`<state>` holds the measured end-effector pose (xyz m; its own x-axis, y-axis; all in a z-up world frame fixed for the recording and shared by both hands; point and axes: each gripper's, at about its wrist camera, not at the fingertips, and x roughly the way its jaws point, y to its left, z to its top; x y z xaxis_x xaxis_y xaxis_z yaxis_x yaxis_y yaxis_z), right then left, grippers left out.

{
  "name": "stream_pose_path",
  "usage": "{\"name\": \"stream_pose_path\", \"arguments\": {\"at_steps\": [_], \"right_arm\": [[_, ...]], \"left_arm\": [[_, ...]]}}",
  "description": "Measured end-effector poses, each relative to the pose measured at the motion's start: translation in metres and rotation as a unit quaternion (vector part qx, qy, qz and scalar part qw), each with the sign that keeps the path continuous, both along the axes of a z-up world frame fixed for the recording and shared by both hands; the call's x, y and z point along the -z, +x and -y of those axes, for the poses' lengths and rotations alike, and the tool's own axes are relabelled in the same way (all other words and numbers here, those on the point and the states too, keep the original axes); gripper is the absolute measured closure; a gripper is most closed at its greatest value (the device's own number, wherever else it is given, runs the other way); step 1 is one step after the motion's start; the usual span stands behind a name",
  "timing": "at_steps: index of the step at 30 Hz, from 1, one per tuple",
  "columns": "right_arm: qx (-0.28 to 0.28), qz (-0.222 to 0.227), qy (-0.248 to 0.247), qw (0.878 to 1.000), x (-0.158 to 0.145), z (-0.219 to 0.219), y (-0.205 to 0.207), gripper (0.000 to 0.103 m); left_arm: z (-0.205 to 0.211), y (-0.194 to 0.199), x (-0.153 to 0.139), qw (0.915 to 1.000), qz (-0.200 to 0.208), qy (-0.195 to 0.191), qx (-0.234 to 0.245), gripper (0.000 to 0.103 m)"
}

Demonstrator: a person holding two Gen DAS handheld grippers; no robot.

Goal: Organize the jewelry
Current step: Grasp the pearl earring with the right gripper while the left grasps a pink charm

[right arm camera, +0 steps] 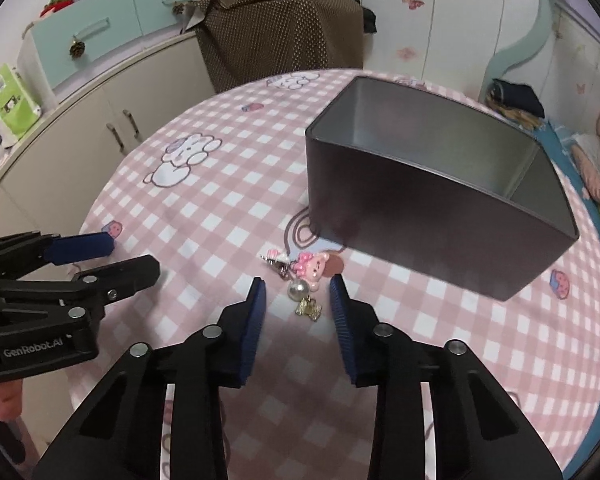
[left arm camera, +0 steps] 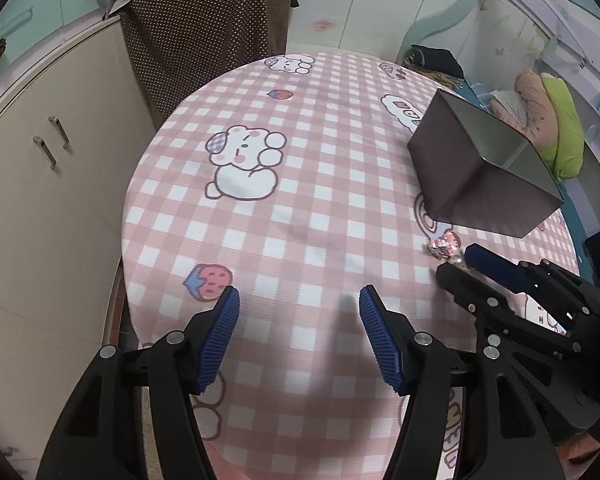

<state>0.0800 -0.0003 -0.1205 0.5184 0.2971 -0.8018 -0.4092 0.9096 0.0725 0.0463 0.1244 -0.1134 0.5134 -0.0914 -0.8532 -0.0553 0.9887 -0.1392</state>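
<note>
Directly ahead of the right hand-held gripper (right arm camera: 298, 294), whose blue ribbed pads stand apart with nothing clamped, lies the jewelry cluster on the pink-and-white checked tabletop (right arm camera: 220, 216). The small gold charm (right arm camera: 309, 307) sits between the fingertips. Just beyond it lie a round silver bead (right arm camera: 299, 289), a pink bear-shaped charm (right arm camera: 314, 266) and a small silver trinket (right arm camera: 276, 261), close together or touching. Beyond the cluster, near but apart from it, stands the dark rectangular metal tin (right arm camera: 420, 216), upright, open-topped, with a bare silvery interior.

The left hand-held gripper (left arm camera: 299, 300) is also spread open and holds nothing; it hovers over the cloth well to the left of the cluster. White lettering "GenRobot.AI" is readable on its black body in the right wrist view.

Surrounding items: a beige two-door cabinet (right arm camera: 112, 120), a brown polka-dot fabric bag (right arm camera: 276, 32) behind the tabletop, and a pine cone ornament (right arm camera: 77, 48) on a mint drawer front.
</note>
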Motion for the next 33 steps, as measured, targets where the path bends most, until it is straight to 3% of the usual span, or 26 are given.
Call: {"name": "stream_pose_path", "arguments": {"at_steps": [5, 13, 15, 17, 28, 30, 31, 33], "right_arm": [[0.002, -0.003, 0.008, 1.0, 0.0, 0.004, 0.003, 0.091], [0.018, 0.001, 0.012, 1.0, -0.002, 0.021, 0.0, 0.091], [0.032, 0.0, 0.02, 0.999, -0.005, 0.033, -0.001, 0.091], [0.047, 0.001, 0.029, 0.998, -0.008, 0.045, -0.001, 0.091], [0.171, 0.011, 0.056, 0.984, -0.017, 0.143, 0.003, 0.091], [0.185, 0.013, 0.059, 0.981, -0.018, 0.157, 0.004, 0.091], [0.19, 0.014, 0.059, 0.98, -0.018, 0.161, 0.005, 0.091], [0.197, 0.015, 0.061, 0.978, -0.017, 0.171, 0.006, 0.091]], "left_arm": [[-0.001, 0.001, 0.0, 1.0, 0.0, -0.003, 0.001, 0.043], [0.017, 0.005, -0.002, 0.9995, -0.002, -0.02, 0.023, 0.043], [0.024, 0.007, -0.003, 0.9993, -0.001, -0.021, 0.032, 0.038], [0.031, 0.009, -0.006, 0.999, 0.005, -0.022, 0.039, 0.03], [0.079, 0.035, -0.006, 0.9961, 0.018, 0.013, 0.085, 0.03], [0.085, 0.037, -0.003, 0.9954, 0.019, 0.028, 0.09, 0.039], [0.087, 0.038, -0.001, 0.9949, 0.016, 0.029, 0.096, 0.059], [0.09, 0.038, 0.002, 0.9936, 0.022, 0.043, 0.103, 0.076]]}}
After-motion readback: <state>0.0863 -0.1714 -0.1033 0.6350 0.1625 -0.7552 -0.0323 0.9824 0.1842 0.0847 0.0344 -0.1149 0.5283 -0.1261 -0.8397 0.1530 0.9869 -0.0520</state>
